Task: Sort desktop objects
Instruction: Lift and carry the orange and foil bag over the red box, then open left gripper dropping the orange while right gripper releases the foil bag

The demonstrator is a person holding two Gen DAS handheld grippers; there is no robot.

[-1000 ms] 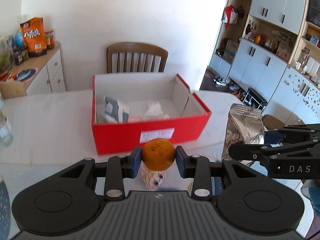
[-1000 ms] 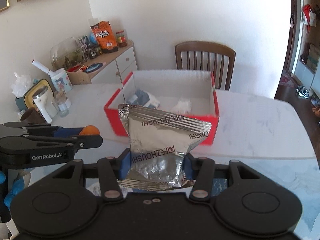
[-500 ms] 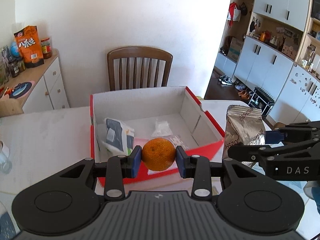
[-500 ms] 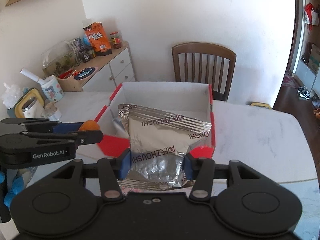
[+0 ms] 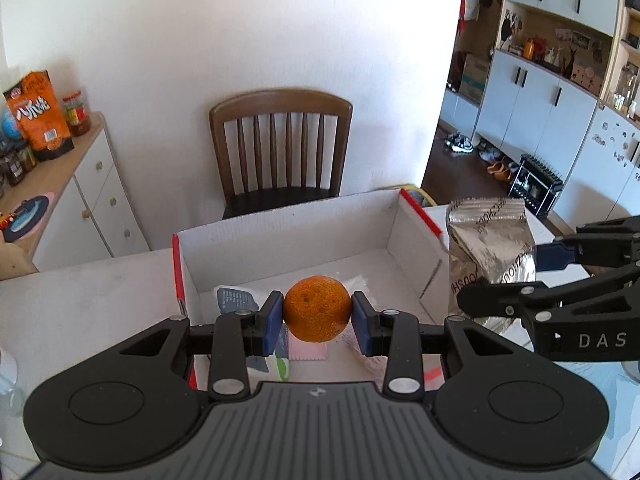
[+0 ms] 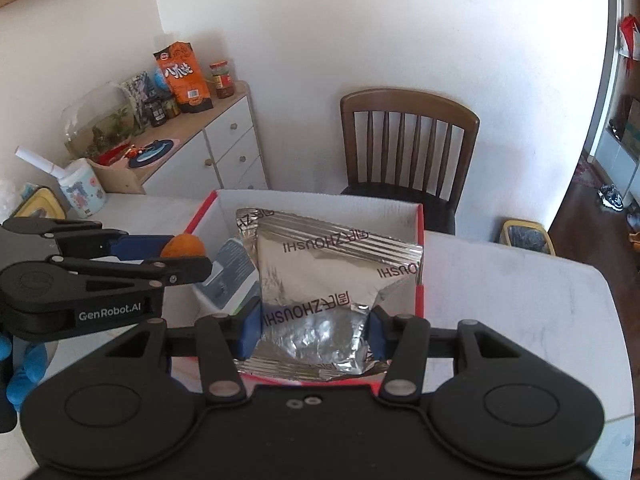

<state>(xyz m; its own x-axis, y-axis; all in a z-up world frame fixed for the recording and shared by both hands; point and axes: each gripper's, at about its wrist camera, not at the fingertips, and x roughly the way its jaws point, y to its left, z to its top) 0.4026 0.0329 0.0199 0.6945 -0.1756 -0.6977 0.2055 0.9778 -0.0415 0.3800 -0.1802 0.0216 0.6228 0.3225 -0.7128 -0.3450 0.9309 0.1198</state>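
Note:
My left gripper [image 5: 317,320] is shut on an orange [image 5: 317,308] and holds it above the inside of the red cardboard box [image 5: 288,236]. My right gripper [image 6: 312,330] is shut on a silver foil snack bag [image 6: 320,280] and holds it over the same box [image 6: 320,200]. The bag also shows at the right of the left wrist view [image 5: 488,248], beside the box's right wall. The orange shows in the right wrist view [image 6: 182,246] at the left. A blue-and-white packet [image 6: 232,272] and other small packs lie in the box.
A wooden chair [image 5: 280,152] stands behind the white table [image 5: 80,304]. A white sideboard [image 6: 208,152] at the left holds an orange snack bag [image 6: 182,76] and jars. A mug [image 6: 82,194] stands on the table's left. Cabinets [image 5: 552,120] line the right.
Both grippers have moved forward and up over the red box, carrying the orange and the foil bag. The box now lies below them rather than ahead.

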